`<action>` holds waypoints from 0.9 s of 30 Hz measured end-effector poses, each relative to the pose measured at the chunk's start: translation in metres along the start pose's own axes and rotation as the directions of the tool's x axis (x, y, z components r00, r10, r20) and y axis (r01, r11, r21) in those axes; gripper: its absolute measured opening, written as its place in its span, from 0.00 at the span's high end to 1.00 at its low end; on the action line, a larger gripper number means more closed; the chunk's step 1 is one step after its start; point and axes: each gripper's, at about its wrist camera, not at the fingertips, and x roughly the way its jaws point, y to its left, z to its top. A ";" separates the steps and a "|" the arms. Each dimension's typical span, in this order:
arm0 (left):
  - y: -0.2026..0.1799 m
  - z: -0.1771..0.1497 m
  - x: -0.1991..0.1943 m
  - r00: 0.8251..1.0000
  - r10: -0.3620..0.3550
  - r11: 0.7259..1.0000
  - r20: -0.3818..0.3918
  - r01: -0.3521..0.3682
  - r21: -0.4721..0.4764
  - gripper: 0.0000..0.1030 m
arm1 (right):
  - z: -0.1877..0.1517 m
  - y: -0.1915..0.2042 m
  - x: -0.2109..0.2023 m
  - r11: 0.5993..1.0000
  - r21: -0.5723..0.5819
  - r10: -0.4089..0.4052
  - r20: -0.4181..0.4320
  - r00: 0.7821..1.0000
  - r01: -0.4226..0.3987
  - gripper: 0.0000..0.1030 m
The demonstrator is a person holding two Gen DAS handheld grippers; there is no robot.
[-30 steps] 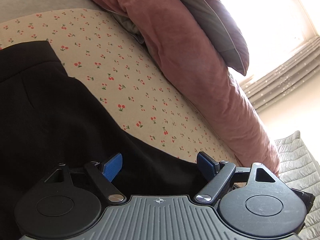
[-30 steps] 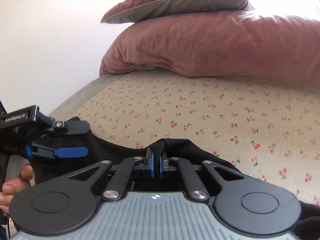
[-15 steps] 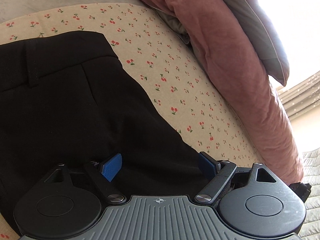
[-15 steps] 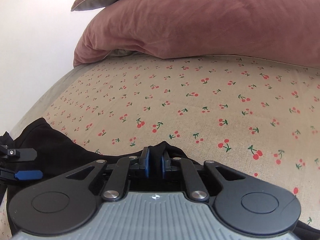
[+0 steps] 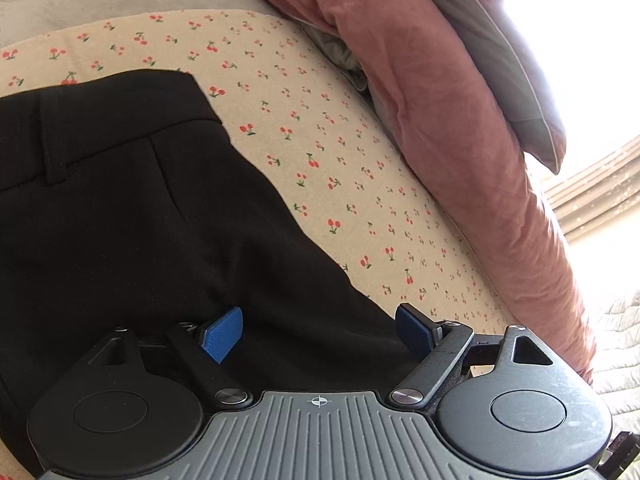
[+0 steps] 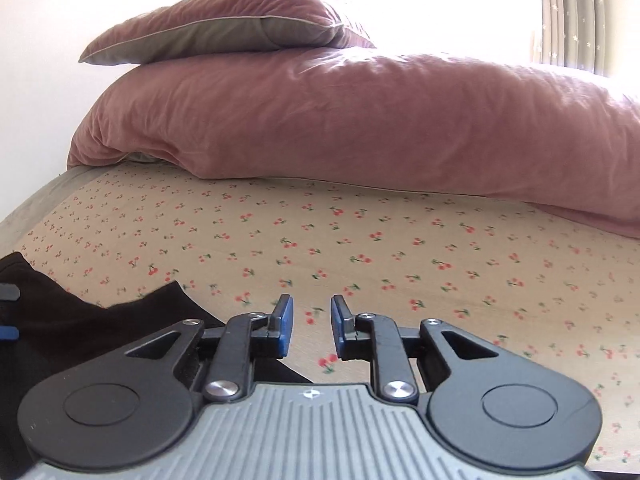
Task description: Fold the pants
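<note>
Cherry-print bedsheet (image 5: 340, 168) runs under a pink duvet (image 5: 460, 128) at two o'clock. Left view: black pants (image 5: 120, 220) lie flat toward nine o'clock; the left gripper (image 5: 318, 330) hangs spread wide above them, pinching nothing. Right view: the right gripper (image 6: 311, 328) is opening over bare sheet, nothing between; pants at eight o'clock.
</note>
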 end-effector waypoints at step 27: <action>-0.047 -0.048 0.019 0.991 0.130 0.946 0.007 -0.126 0.300 0.17 | -0.093 -0.044 -0.045 0.984 -0.115 0.115 -0.192 0.975 -0.138 0.83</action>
